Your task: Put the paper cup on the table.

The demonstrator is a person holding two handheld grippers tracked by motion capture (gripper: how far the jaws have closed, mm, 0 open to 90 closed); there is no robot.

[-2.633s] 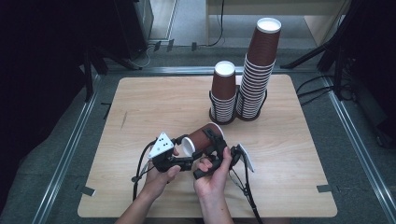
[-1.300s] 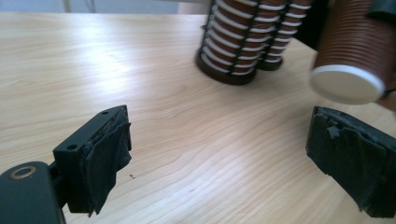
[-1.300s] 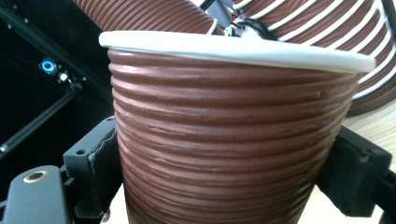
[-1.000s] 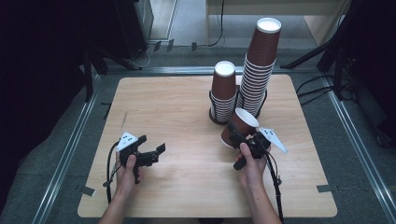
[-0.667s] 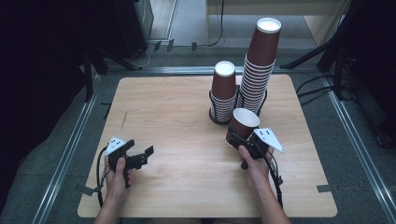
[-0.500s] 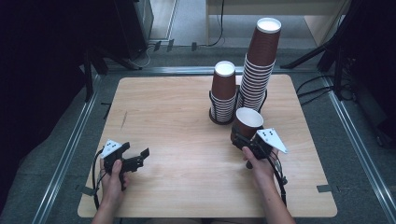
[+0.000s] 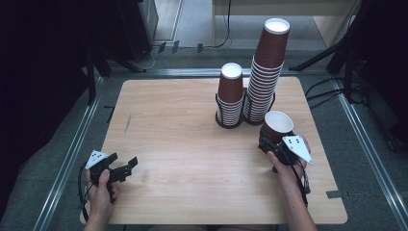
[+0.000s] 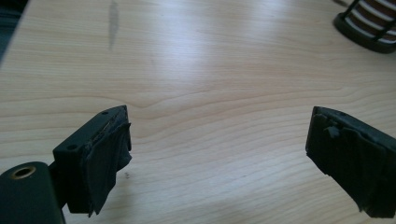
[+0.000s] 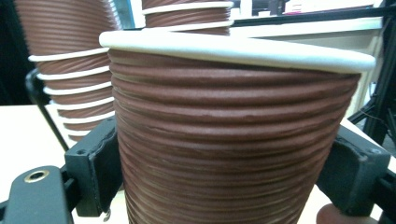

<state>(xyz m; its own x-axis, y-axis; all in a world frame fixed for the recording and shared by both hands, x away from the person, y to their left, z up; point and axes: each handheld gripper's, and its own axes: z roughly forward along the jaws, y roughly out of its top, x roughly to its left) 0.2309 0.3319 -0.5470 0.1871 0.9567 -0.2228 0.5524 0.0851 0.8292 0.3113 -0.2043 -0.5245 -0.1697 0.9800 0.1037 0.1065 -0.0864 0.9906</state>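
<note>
My right gripper [image 7: 270,142] is shut on a brown ribbed paper cup [image 7: 277,126] with a white rim, held upright at the right side of the table, just in front of the cup stacks. In the right gripper view the cup [image 9: 233,135] sits between both jaws. Behind it stand a short stack of cups [image 7: 230,96] and a tall stack of cups [image 7: 266,67], each in a black wire holder. My left gripper [image 7: 126,167] is open near the table's front left corner, low over bare wood; its fingers [image 8: 100,158] hold nothing.
The wooden table [image 7: 183,139] has metal rails along both sides. Black cables trail on the floor at the right. The foot of a cup holder [image 8: 364,28] shows at the far right in the left gripper view.
The two grippers, together on the cup at the centre earlier, have parted. The left one moved back to the front left, open. The right one carried the cup to the right and set it upright.
</note>
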